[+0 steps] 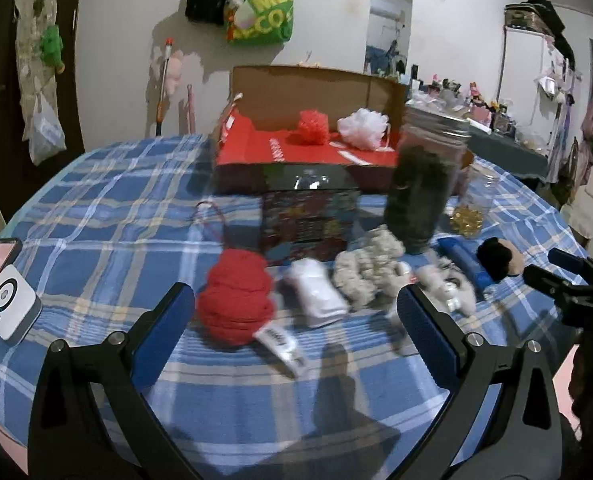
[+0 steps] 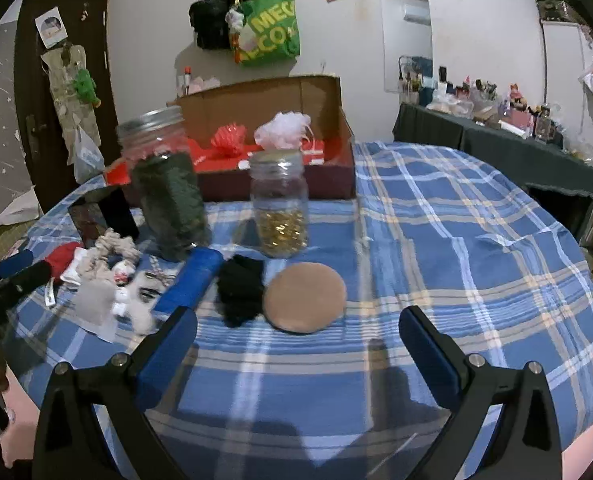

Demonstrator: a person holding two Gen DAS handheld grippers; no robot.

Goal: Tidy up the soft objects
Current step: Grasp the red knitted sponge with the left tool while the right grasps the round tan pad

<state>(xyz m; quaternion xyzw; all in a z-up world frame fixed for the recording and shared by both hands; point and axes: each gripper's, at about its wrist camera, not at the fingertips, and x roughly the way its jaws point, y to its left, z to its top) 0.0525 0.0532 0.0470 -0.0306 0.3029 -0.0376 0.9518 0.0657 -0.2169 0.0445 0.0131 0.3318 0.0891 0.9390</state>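
Soft items lie in a row on the blue plaid tablecloth (image 1: 96,208): a red knitted bundle (image 1: 234,300), a white folded cloth (image 1: 318,292), a beige scrunchie (image 1: 370,268), a small white plush (image 1: 454,288) and a black and tan puff (image 1: 500,258). My left gripper (image 1: 294,316) hovers open just in front of them, holding nothing. In the right wrist view the black fluffy piece (image 2: 240,290) and the round tan pad (image 2: 305,297) lie just ahead of my open, empty right gripper (image 2: 298,334). A red-lined cardboard box (image 1: 296,152) at the back holds a red pouf (image 1: 314,126) and a white pouf (image 1: 362,128).
A tall jar of dark stuff (image 2: 166,184) and a smaller jar with gold bits (image 2: 281,208) stand mid-table, beside a blue cylinder (image 2: 192,280) and a dark patterned box (image 1: 308,220). A phone and white device (image 1: 10,306) sit at the left edge. The right gripper's tips (image 1: 564,276) show at far right.
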